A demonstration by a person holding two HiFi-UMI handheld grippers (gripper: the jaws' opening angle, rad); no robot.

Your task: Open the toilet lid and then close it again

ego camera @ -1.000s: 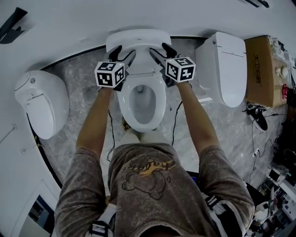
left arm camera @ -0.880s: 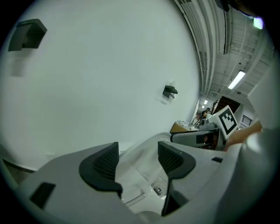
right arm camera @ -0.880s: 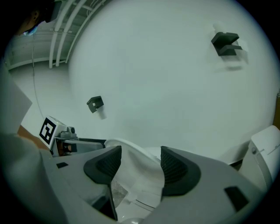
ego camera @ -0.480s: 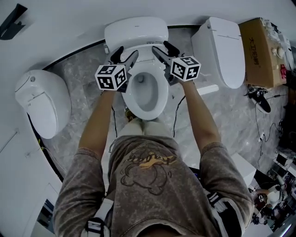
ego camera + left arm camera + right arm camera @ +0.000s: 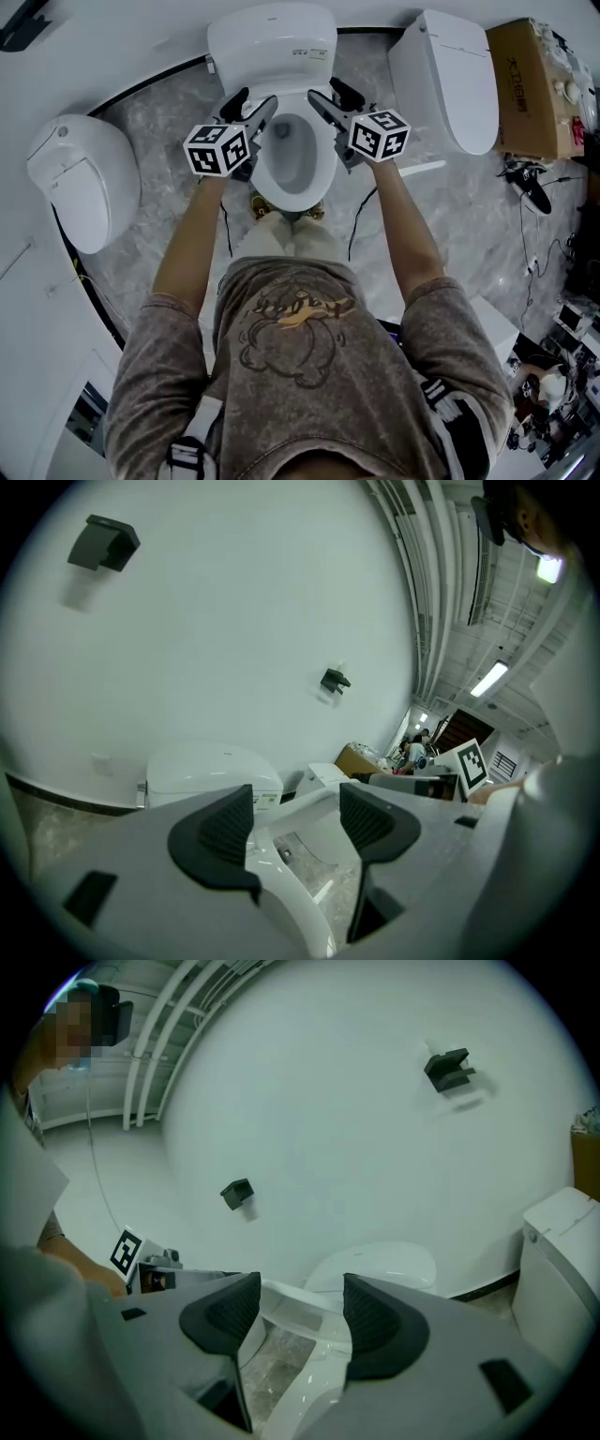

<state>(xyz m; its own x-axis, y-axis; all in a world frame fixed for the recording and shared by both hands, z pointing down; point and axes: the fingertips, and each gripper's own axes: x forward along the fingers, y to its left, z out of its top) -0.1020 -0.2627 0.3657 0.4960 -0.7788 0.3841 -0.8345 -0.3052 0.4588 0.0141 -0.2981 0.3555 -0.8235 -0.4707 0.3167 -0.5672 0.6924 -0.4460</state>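
Nearest the toilet bowl's (image 5: pixel 298 195) front edge is your own shirt, and your forearms run forward from it along either flank of the bowl. Your left gripper (image 5: pixel 255 101) hovers over the bowl's left rim with its jaws spread; in the left gripper view (image 5: pixel 295 822) the white rim runs through the gap between the dark pads (image 5: pixel 217 829), and nothing is pinched. Your right gripper (image 5: pixel 323 91) sits over the bowl's right rim, also spread, and the right gripper view (image 5: pixel 295 1314) shows the rim and marble floor (image 5: pixel 169 150) between the pads, which clamp nothing. Whether either tool touches the rim cannot be told.

The toilet lid (image 5: pixel 272 42) stands raised just behind the bowl, against the white wall, leaving the bowl's interior open. A second toilet (image 5: pixel 80 183) sits well left of the bowl and a third (image 5: pixel 445 80) near its right. A cardboard box (image 5: pixel 534 89) stands farther right of the bowl, beyond that third toilet.
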